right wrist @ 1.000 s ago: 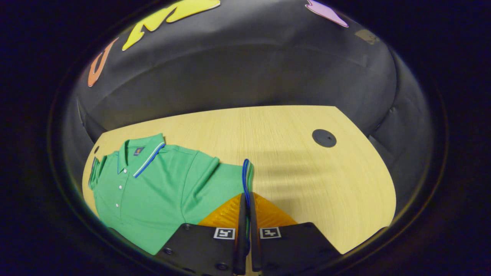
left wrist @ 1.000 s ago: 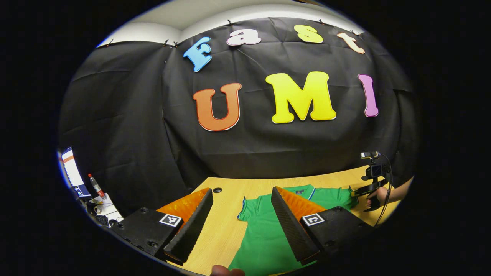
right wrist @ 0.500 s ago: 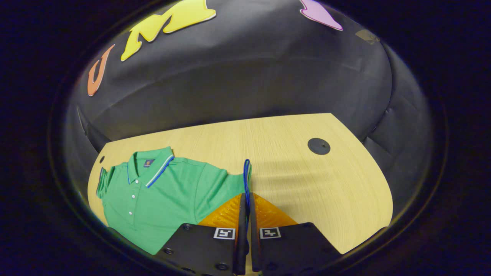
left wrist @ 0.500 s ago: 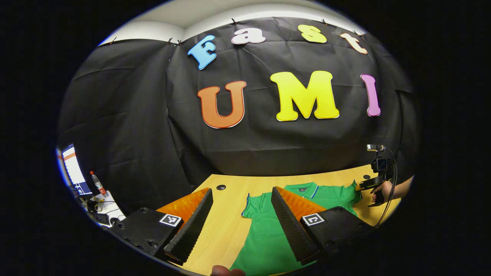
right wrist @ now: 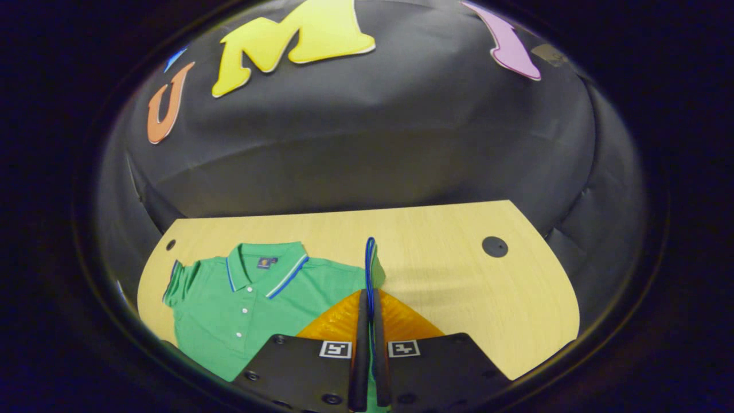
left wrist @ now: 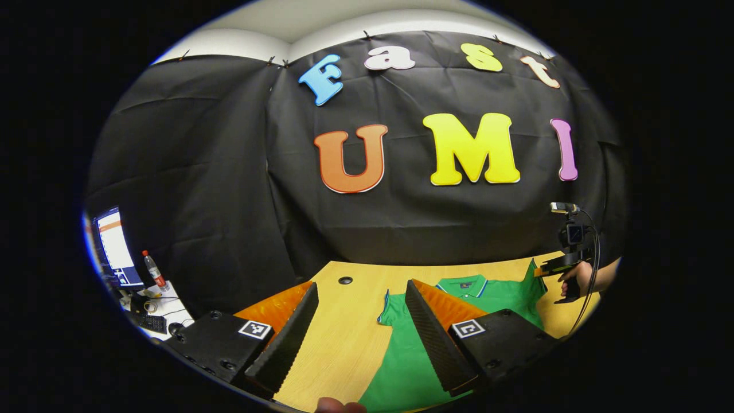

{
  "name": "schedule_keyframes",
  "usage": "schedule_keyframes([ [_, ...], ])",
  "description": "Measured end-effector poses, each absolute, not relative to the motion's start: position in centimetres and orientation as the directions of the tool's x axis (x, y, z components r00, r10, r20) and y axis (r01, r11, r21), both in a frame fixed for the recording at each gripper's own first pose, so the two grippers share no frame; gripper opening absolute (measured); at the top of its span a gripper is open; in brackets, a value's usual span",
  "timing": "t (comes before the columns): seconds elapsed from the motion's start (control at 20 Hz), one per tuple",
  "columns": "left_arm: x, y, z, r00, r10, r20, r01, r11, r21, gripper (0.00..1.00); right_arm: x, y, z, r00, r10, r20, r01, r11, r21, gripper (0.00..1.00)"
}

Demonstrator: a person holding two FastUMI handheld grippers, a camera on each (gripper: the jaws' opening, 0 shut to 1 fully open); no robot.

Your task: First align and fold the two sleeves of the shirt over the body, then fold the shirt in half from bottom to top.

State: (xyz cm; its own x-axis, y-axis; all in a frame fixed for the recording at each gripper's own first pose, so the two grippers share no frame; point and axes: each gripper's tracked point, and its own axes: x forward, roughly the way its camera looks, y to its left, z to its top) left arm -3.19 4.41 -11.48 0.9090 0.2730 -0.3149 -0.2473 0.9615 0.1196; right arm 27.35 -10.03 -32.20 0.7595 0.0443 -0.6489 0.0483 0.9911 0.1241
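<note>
Black cloth walled the booth behind a pale wooden table (right wrist: 447,269), which carried a round dark grommet (right wrist: 495,246) toward the right of the right gripper view and another (left wrist: 345,280) near the centre of the left gripper view. Across the table's left half in the right gripper view lay the green polo shirt (right wrist: 241,310), collar up-frame, buttons fastened, a small chest label too small to read. Its blue-edged sleeve (right wrist: 371,269) was lifted off the table, clamped between the closed fingers of the right gripper (right wrist: 367,358). Square black-and-white markers sat on both gripper bodies.

Low in the left gripper view the left gripper (left wrist: 358,338) hung with its fingers spread wide apart, gripping nothing, the shirt (left wrist: 413,355) lying beneath and beyond its right finger. At the right edge of that view a hand (left wrist: 576,275) held the other gripper with its camera and cable, the sleeve (left wrist: 536,272) raised in a peak. At the lower left edge stood a lit monitor (left wrist: 114,246), a bottle (left wrist: 153,269) and a keyboard (left wrist: 150,322); at the bottom edge, a fingertip (left wrist: 338,406)
</note>
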Motion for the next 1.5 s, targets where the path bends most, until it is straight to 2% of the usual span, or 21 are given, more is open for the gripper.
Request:
schedule_keyframes([
  [0.55,-7.2,10.6,-12.3,0.864,0.373,-0.339,-0.357,0.927,0.11,0.98,27.4,0.0,-32.7,0.734,0.117,-0.669,-0.062,0.993,0.105,0.08],
  [0.6,-7.4,11.0,-12.5,0.861,0.377,-0.342,-0.363,0.926,0.106,0.98,27.3,0.5,-32.9,0.727,0.12,-0.676,-0.066,0.992,0.105,0.05],
  [0.7,-7.9,11.5,-12.6,0.857,0.379,-0.349,-0.369,0.924,0.098,0.98,27.3,1.8,-32.9,0.725,0.141,-0.674,-0.07,0.989,0.132,0.09],
  [0.75,-8.0,11.6,-12.7,0.856,0.378,-0.353,-0.37,0.924,0.094,0.98,27.3,2.3,-32.7,0.727,0.157,-0.668,-0.072,0.986,0.153,0.05],
  [0.9,-8.0,12.1,-13.0,0.855,0.367,-0.367,-0.361,0.929,0.087,0.98,26.9,2.2,-32.5,0.728,0.144,-0.67,-0.068,0.988,0.139,0.4],
  [1.2,-6.2,11.7,-13.3,0.881,0.276,-0.384,-0.29,0.957,0.023,0.98,24.4,-0.2,-29.6,0.775,0.069,-0.628,-0.02,0.996,0.085,0.84],
  [1.25,-5.8,11.4,-13.3,0.889,0.251,-0.382,-0.268,0.963,0.01,0.99,23.5,-0.6,-28.8,0.786,0.053,-0.616,-0.012,0.997,0.071,0.77],
  [1.3,-5.2,11.2,-13.3,0.897,0.224,-0.381,-0.244,0.97,-0.004,0.98,22.6,-0.9,-27.9,0.801,0.049,-0.597,-0.022,0.998,0.053,0.77],
  [1.35,-4.6,11.0,-13.6,0.902,0.203,-0.382,-0.224,0.975,-0.01,0.98,21.6,-1.1,-26.8,0.816,0.037,-0.577,-0.031,0.999,0.021,0.9],
  [1.45,-3.4,10.3,-14.3,0.91,0.153,-0.386,-0.174,0.984,-0.021,0.99,19.1,-1.2,-24.2,0.85,0.032,-0.526,-0.06,0.998,-0.036,0.93],
  [1.5,-2.8,10.0,-14.6,0.915,0.126,-0.384,-0.148,0.989,-0.027,0.99,17.7,-1.3,-22.9,0.864,0.03,-0.502,-0.07,0.996,-0.06,0.9],
])
